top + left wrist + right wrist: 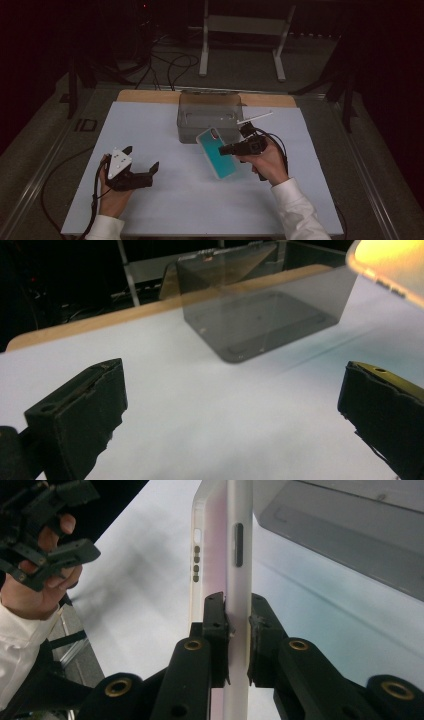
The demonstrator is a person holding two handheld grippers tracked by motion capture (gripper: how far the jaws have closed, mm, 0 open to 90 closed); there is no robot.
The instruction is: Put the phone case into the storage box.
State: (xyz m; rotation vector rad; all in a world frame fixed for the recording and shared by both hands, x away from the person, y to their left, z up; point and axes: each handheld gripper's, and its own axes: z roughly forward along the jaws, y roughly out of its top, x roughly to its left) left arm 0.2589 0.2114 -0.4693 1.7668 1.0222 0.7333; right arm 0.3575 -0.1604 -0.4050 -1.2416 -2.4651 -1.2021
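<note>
A teal phone case [217, 152] with a pale rim hangs tilted over the white mat, in front of a clear grey plastic box [210, 116]. My right gripper [231, 149] is shut on the case's right edge. In the right gripper view the case [235, 555] stands edge-on between the two black pads [216, 625], which press on it. My left gripper [142, 164] is at the mat's left, open, nothing between its jaws. In the left gripper view the two jaws stand wide apart over the bare mat, with the box [260, 315] ahead and the case's corner [390, 267] at top right.
A white mat [200, 200] covers a wooden board [150, 96] on the table. The grey box has no lid and nothing inside. A white metal stand [240, 30] and cables [170, 65] lie on the floor beyond the table.
</note>
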